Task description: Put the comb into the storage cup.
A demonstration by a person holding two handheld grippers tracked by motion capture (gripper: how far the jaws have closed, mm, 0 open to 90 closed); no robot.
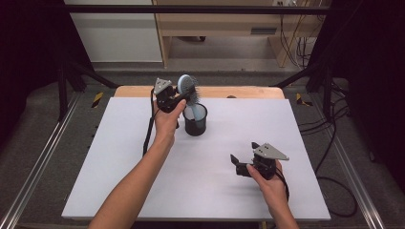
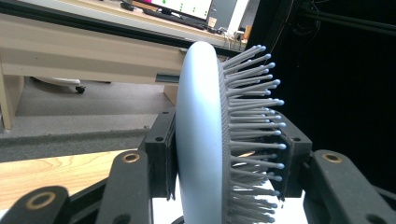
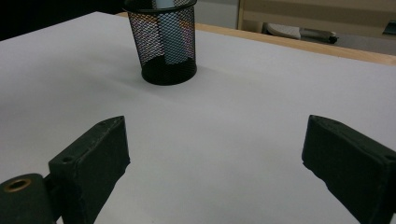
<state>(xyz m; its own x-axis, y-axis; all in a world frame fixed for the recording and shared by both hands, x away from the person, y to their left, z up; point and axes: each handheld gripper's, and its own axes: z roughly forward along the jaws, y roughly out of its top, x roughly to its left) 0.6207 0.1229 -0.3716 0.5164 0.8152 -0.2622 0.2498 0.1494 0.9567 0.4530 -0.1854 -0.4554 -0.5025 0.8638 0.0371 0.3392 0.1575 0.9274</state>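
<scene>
A light blue hairbrush (image 1: 186, 88) with dark bristles stands with its handle down in a black mesh cup (image 1: 196, 120) at the back middle of the white table. My left gripper (image 1: 177, 98) is shut on the brush head, one jaw on its smooth back and the other against the bristles. In the left gripper view the hairbrush (image 2: 201, 135) stands upright between the two pads. My right gripper (image 1: 244, 156) rests low over the table at the front right, open with nothing between its jaws. From the right gripper (image 3: 215, 158) the mesh cup (image 3: 164, 42) lies ahead with the blue handle inside.
The white table sheet (image 1: 119, 157) lies on a wooden tabletop whose far edge (image 1: 248, 92) shows behind the cup. Black frame rails and cables run along both sides. A wooden desk stands beyond the table.
</scene>
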